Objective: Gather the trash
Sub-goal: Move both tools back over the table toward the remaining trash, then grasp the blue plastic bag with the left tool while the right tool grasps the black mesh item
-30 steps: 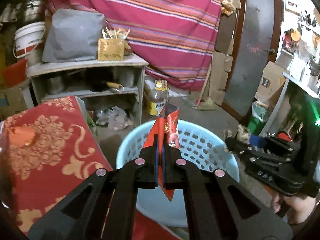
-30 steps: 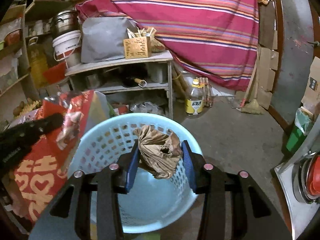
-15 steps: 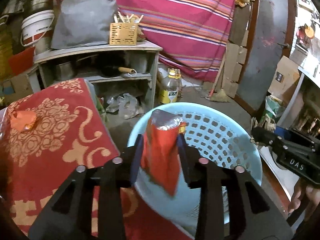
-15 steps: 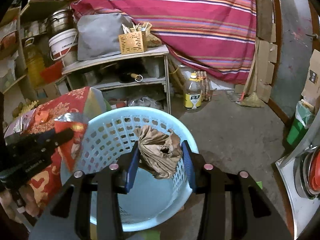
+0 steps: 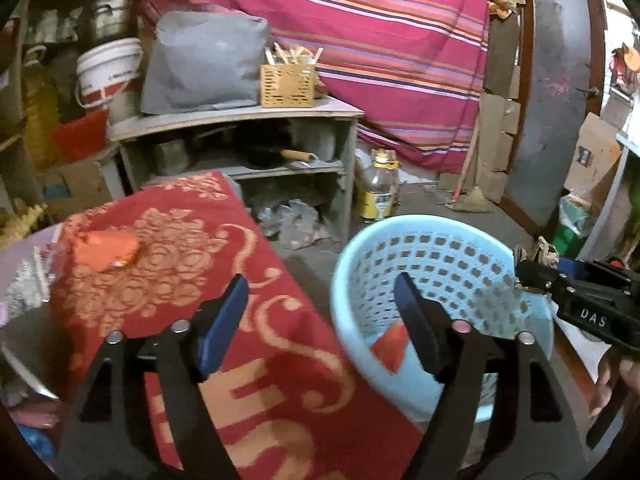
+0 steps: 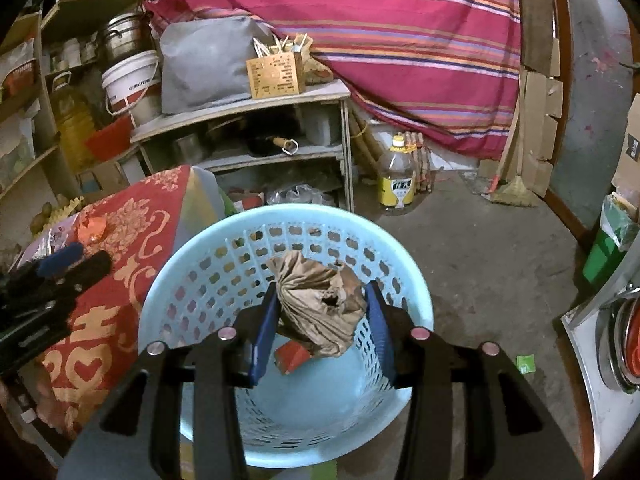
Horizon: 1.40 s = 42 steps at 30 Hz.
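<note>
the blue basket (image 6: pixel 412 300) mouth is open from above, though the right gripper (image 6: pixel 322 314) and its crumpled brown paper (image 6: pixel 320 304) fill the middle. the red cloth table (image 5: pixel 168 280) crowds its left rim.

Pale blue basket (image 6: pixel 404 280) with a grid of holes; red cloth (image 5: pixel 224 264) with gold scrollwork; crumpled brown paper (image 6: pixel 320 304); magenta blanket (image 6: pixel 400 32) striped orange, white, purple.
</note>
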Tool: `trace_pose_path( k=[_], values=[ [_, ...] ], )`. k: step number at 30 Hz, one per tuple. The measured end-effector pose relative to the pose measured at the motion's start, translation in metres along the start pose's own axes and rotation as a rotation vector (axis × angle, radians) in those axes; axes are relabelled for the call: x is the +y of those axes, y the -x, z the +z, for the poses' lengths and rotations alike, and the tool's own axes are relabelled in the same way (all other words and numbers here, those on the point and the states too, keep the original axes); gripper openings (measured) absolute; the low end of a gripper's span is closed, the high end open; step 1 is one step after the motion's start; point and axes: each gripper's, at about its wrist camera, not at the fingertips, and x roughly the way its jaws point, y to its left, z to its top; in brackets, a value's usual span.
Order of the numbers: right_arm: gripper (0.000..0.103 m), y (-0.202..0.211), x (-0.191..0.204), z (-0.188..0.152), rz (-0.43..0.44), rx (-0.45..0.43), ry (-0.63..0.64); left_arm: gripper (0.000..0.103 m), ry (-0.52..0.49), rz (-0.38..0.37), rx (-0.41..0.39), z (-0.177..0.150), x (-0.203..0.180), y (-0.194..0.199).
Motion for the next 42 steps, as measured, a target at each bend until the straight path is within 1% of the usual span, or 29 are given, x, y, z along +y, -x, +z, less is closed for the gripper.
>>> trace_pose_path(
  k=[1, 2, 3, 5, 7, 10, 12, 14, 17, 18, 21, 25, 28, 31, 33, 35, 36, 39, 42],
  values=[
    [0.055, -0.001, 0.001, 0.000, -0.005, 0.003, -0.002, 0.080, 0.001, 0.012, -0.006, -0.001, 0.004, 0.005],
    [0.060, -0.001, 0.002, 0.000, -0.007, 0.004, -0.004, 0.081, 0.004, 0.021, -0.011, -0.001, 0.009, 0.010],
    [0.063, 0.000, 0.004, 0.000, -0.006, 0.001, -0.007, 0.084, 0.006, 0.029, -0.015, -0.001, 0.013, 0.014],
    [0.064, 0.003, 0.007, 0.001, -0.001, -0.004, -0.014, 0.087, 0.007, 0.054, -0.027, -0.002, 0.021, 0.024],
    [0.074, 0.010, 0.016, 0.003, 0.006, -0.020, -0.018, 0.092, 0.005, 0.083, -0.041, -0.003, 0.030, 0.036],
    [0.082, 0.019, 0.033, 0.004, 0.014, -0.049, 0.003, 0.096, 0.007, 0.134, -0.066, -0.007, 0.047, 0.059],
    [0.085, 0.025, 0.050, 0.004, 0.021, -0.066, 0.022, 0.097, 0.004, 0.174, -0.083, -0.010, 0.060, 0.074],
    [0.085, 0.028, 0.067, 0.004, 0.042, -0.069, 0.039, 0.097, 0.001, 0.210, -0.093, -0.014, 0.072, 0.086],
    [0.086, 0.033, 0.098, 0.001, 0.073, -0.083, 0.073, 0.097, 0.013, 0.272, -0.092, -0.022, 0.101, 0.107],
    [0.089, 0.034, 0.112, 0.000, 0.077, -0.088, 0.085, 0.097, 0.022, 0.289, -0.092, -0.025, 0.110, 0.113],
    [0.094, 0.034, 0.137, -0.002, 0.084, -0.095, 0.104, 0.097, 0.065, 0.358, -0.093, -0.035, 0.146, 0.131],
    [0.096, 0.031, 0.171, -0.009, 0.104, -0.085, 0.117, 0.097, 0.142, 0.430, -0.090, -0.049, 0.191, 0.149],
    [0.096, 0.030, 0.190, -0.012, 0.089, -0.088, 0.113, 0.097, 0.179, 0.483, -0.082, -0.063, 0.221, 0.158],
    [0.096, 0.028, 0.206, -0.013, 0.026, -0.091, 0.108, 0.097, 0.199, 0.501, -0.038, -0.078, 0.241, 0.158],
    [0.097, 0.026, 0.212, -0.012, 0.014, -0.090, 0.098, 0.097, 0.214, 0.484, 0.009, -0.086, 0.252, 0.153],
    [0.098, 0.025, 0.217, -0.012, 0.030, -0.087, 0.068, 0.097, 0.215, 0.472, 0.071, -0.094, 0.261, 0.145],
    [0.098, 0.024, 0.218, -0.011, 0.038, -0.084, 0.056, 0.097, 0.212, 0.476, 0.085, -0.098, 0.263, 0.143],
    [0.098, 0.020, 0.224, -0.011, 0.077, -0.070, 0.030, 0.097, 0.199, 0.475, 0.106, -0.108, 0.265, 0.137],
    [0.098, 0.020, 0.234, -0.012, 0.097, -0.076, 0.033, 0.097, 0.197, 0.427, 0.112, -0.115, 0.263, 0.132]
  ],
)
